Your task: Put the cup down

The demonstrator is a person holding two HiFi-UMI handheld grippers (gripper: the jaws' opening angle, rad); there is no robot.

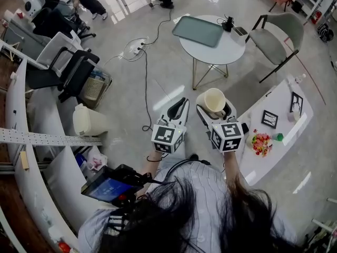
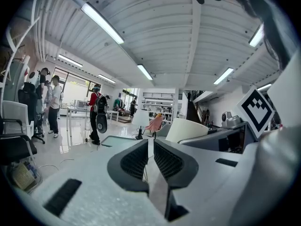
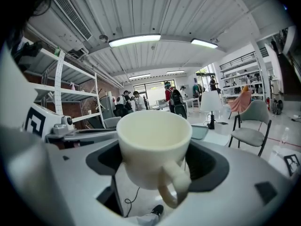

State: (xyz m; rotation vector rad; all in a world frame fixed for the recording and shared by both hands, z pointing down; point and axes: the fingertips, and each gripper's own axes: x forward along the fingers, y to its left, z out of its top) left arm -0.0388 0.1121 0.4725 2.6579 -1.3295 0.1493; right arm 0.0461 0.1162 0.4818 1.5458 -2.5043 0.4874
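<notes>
A cream cup [image 1: 214,100] with a handle is held upright above the floor, and my right gripper [image 1: 215,108] is shut on it. In the right gripper view the cup [image 3: 154,147] sits between the two dark jaws with its handle turned toward the camera. My left gripper [image 1: 179,108] hangs beside it to the left, shut with nothing between its jaws; its ribbed pads [image 2: 135,160] stand almost together in the left gripper view, where the cup [image 2: 186,130] shows at the right.
A round white table [image 1: 213,45] carrying a grey-green tray [image 1: 198,30] stands ahead, with a grey chair [image 1: 276,33] to its right. A white counter [image 1: 274,128] with small items lies at the right. A power strip and cables [image 1: 138,50] cross the floor; a white bin [image 1: 87,120] is left.
</notes>
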